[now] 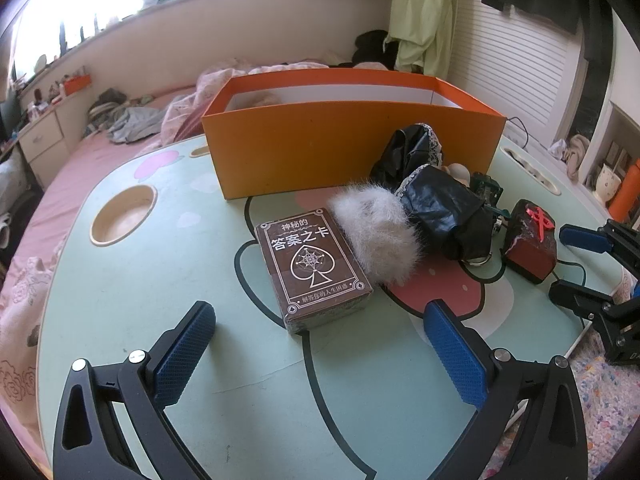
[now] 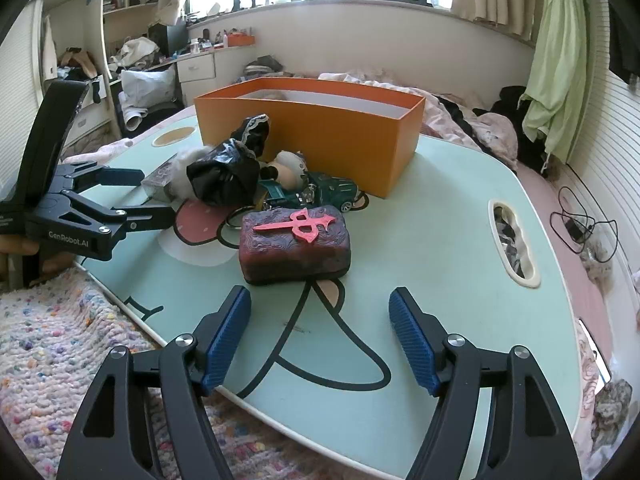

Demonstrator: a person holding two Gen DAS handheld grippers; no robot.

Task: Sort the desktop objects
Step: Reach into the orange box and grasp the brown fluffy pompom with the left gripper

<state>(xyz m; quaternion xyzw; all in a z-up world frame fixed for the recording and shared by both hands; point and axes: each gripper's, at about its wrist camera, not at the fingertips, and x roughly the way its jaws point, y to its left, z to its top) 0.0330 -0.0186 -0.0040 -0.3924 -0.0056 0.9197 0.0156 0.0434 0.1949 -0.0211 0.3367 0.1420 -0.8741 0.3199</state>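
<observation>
Holding both grippers spread and empty over the near edge of the table (image 2: 460,216). My right gripper (image 2: 320,336) has its jaws apart with nothing between them; the red block (image 2: 295,243) with the pink emblem lies just ahead of its tips, apart from them. My left gripper (image 1: 320,344) is likewise wide, the card box (image 1: 314,266) just beyond its pads, untouched. Past the card box: fur puff (image 1: 374,236) touching it, then black bag (image 1: 440,216), with a green toy car (image 2: 320,194) behind the block. Orange bin (image 1: 352,144) stands at the back, open top.

Step, as I judge it: approach before the first pick. Next move calls for advancing the right jaws around the block's sides, closing, lifting, carrying to the bin
</observation>
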